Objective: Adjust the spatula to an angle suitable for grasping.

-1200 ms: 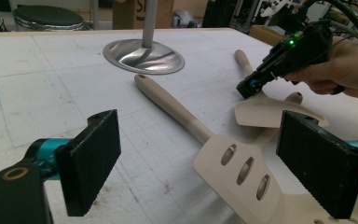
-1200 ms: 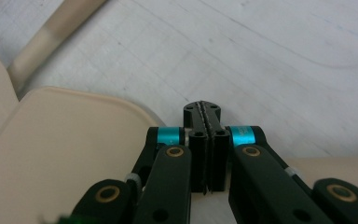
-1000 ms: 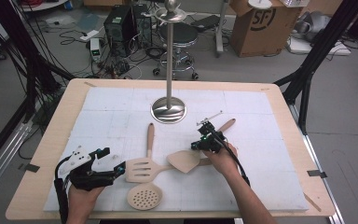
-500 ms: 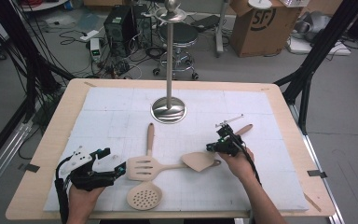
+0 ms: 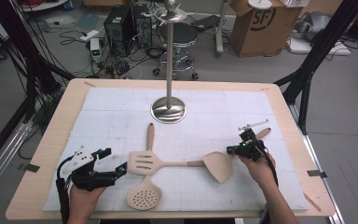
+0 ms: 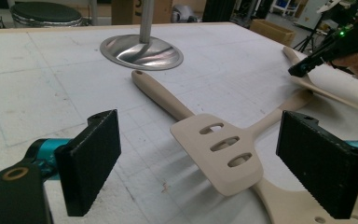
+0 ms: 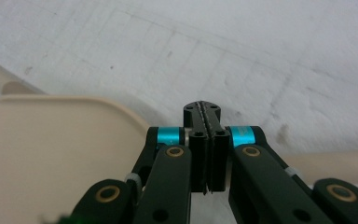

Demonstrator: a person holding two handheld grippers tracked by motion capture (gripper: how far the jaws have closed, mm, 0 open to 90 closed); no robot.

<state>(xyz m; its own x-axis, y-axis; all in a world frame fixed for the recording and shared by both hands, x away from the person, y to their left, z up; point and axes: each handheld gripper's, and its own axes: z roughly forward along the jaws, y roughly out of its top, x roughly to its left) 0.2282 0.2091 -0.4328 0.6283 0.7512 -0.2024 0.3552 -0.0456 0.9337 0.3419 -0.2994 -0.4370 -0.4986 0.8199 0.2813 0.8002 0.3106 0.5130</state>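
Turner (image 5: 218,166): solid beige blade, lies flat on the mat at right; its handle runs up-right beneath the right gripper (image 5: 231,150).
Right gripper: jaws pressed together, nothing seen between them; it hovers over the turner's neck, whether it touches I cannot tell.
Left gripper (image 6: 205,161): jaws wide apart, empty, facing the slotted spatula (image 5: 144,161).
Handling: probably light, stiff, smooth plastic or silicone; a flat blade resists pinching.
Hold: the handle or neck, across its narrow width.
Count: three utensils — turner, slotted spatula, skimmer (image 5: 144,198); the last two cross.
Stand (image 5: 168,109): one, upright, behind them.
Grippers: two.
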